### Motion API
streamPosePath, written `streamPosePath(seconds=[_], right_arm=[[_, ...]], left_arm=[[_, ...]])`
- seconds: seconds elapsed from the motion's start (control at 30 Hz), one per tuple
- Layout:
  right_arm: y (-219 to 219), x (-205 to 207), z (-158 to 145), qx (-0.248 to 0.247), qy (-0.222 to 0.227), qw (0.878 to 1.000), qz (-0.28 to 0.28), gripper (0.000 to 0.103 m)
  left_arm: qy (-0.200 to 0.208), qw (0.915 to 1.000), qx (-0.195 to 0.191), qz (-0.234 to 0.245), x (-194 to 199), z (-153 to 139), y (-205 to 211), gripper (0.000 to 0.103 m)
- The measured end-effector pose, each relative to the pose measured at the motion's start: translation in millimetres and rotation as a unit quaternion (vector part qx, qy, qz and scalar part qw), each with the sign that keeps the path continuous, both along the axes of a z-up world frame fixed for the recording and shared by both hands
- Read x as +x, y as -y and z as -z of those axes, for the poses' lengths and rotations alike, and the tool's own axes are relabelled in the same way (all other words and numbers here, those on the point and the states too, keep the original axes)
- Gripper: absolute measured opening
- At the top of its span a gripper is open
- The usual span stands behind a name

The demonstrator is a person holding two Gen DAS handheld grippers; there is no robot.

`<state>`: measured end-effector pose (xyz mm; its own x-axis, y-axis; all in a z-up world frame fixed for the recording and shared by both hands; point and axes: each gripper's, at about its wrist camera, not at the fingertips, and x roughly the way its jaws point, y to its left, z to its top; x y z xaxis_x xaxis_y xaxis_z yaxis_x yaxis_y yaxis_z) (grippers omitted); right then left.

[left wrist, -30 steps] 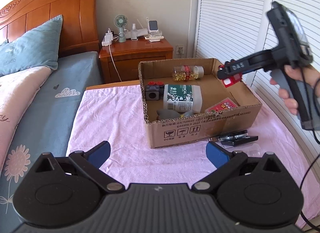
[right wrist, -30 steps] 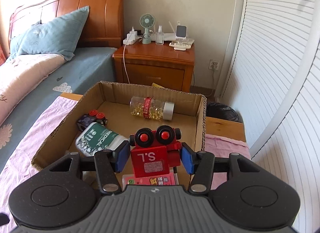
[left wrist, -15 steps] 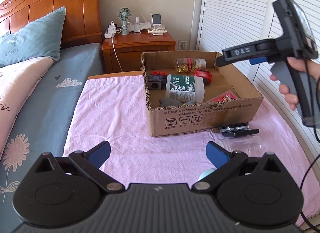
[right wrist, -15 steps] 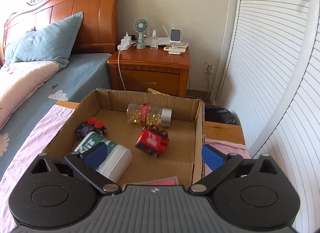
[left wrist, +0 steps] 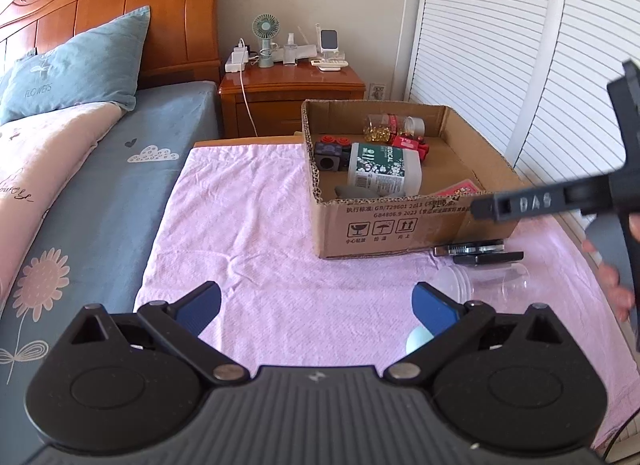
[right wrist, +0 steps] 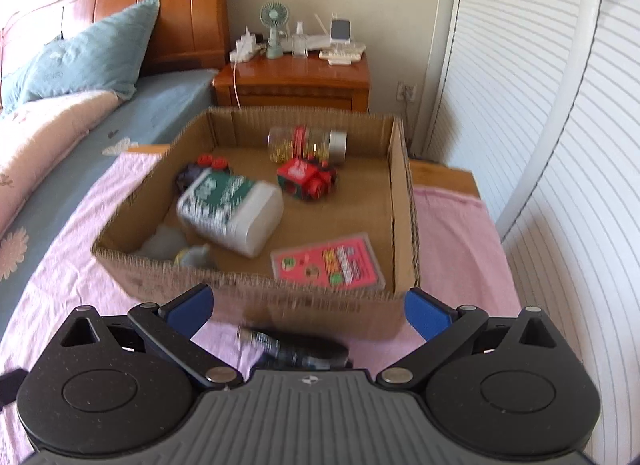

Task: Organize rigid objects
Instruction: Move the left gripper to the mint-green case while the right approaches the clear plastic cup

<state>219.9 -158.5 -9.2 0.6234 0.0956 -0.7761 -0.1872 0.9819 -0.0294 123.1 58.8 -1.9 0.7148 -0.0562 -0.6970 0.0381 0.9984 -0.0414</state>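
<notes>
Seen from the right wrist camera, the right gripper (right wrist: pixel 308 311) fills the bottom of the frame, its blue-padded jaws spread wide with nothing between them; they have just been opening. Just beyond its body, low in the centre, a dark object (right wrist: pixel 296 347) lies blurred on the pink cloth (right wrist: pixel 452 257), close against the near wall of the cardboard box (right wrist: pixel 402 201); what it is cannot be told.

Inside the box, near the front right, a pink card (right wrist: pixel 328 261) lies flat. At centre left a white bottle with a green label (right wrist: pixel 230 209) lies on its side. Behind it, to the right, a red toy robot (right wrist: pixel 306 179) lies tipped over on the box floor, free of both grippers. A clear jar of yellow capsules (right wrist: pixel 306 143) lies on its side along the far wall. A dark block with red knobs (right wrist: pixel 200 169) sits at the left, behind the bottle.

From the left wrist camera, the left gripper (left wrist: pixel 316 307) takes up the bottom of the frame, jaws wide apart and empty over the cloth. At lower right a clear plastic cup (left wrist: pixel 484 283) lies on its side. The right gripper reaches in from the right edge, in front of the box's near right corner, held by a hand (left wrist: pixel 612 273).

Farthest away, a wooden nightstand (left wrist: pixel 292 99) holds a small green fan (left wrist: pixel 264 39). A bed with a blue pillow (left wrist: pixel 78 73) fills the left.
</notes>
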Motion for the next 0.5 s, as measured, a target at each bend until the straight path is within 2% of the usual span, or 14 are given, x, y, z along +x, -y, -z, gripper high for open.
streamPosePath(seconds=[0.07, 0.23, 0.37, 0.5], right_arm=[[-9.3, -9.3, 9.3, -0.008, -0.012, 1.0, -0.009, 0.103], [-30.5, -30.7, 23.0, -0.014, -0.006, 1.0, -0.022, 0.103], [-44.0, -40.2, 33.8, -0.041, 0.007, 0.999, -0.017, 0.103], [-41.0, -41.3, 44.2, -0.054, -0.002, 0.998, -0.007, 0.103]], left_arm=[[0.001, 1.0, 0.001, 0.0, -2.5, 0.5, -1.2, 0.101], [-0.001, 1.0, -0.006, -0.004, -5.3, 0.7, -4.5, 0.101], [-0.002, 1.0, -0.007, -0.002, -6.3, 1.4, -5.0, 0.101], [-0.006, 1.0, -0.006, 0.001, -6.7, 3.6, -3.5, 0.101]])
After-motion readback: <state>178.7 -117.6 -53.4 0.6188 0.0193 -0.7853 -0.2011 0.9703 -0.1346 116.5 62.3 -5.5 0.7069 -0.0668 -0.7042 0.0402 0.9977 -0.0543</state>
